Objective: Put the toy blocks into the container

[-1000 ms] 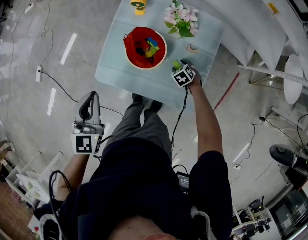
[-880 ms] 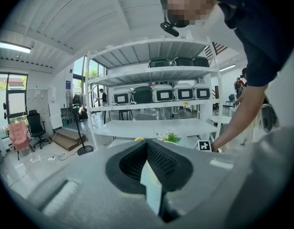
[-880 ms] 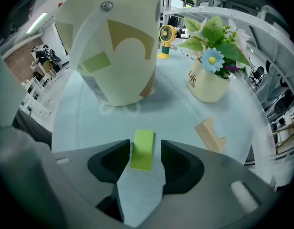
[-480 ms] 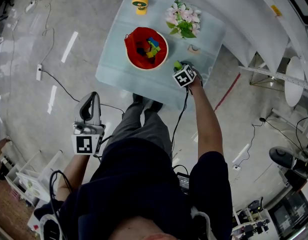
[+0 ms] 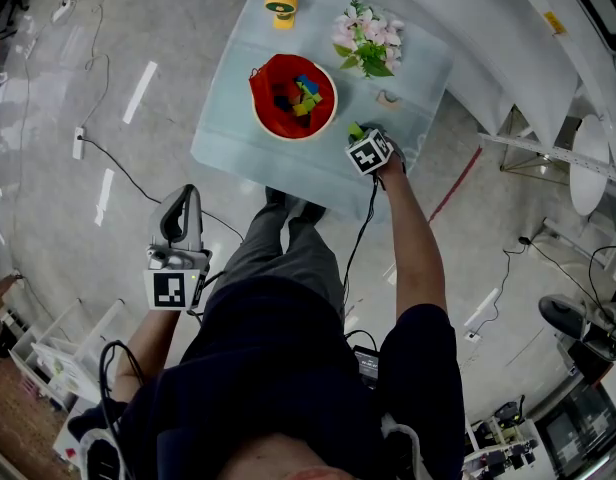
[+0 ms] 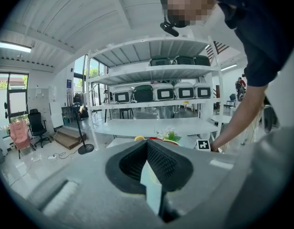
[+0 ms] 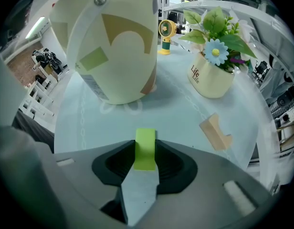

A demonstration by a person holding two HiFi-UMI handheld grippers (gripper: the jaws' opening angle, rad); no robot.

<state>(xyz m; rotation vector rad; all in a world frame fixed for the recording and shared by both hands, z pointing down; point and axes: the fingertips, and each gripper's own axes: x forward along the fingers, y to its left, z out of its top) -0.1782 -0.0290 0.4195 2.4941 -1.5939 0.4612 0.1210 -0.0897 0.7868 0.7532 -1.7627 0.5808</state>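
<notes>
A red container [image 5: 260,76] holding several coloured blocks stands on the pale blue table [image 5: 238,138]; in the right gripper view its cream outer wall [image 7: 113,46] rises just beyond the jaws. My right gripper [image 5: 361,136] points steeply down at the table's near right side. Its jaws have just been closing and now press on a green block [image 7: 145,147] that stands between the pads. A tan block [image 7: 215,131] lies on the table to the right. My left gripper [image 5: 178,218] hangs off the table, low at the left, shut and with nothing in it [image 6: 147,147].
A cream pot of flowers [image 7: 211,75] stands behind the tan block, and a small yellow fan [image 7: 166,30] stands at the table's far edge. Cables and a power strip [image 5: 78,146] lie on the floor at the left. White shelving runs along the right.
</notes>
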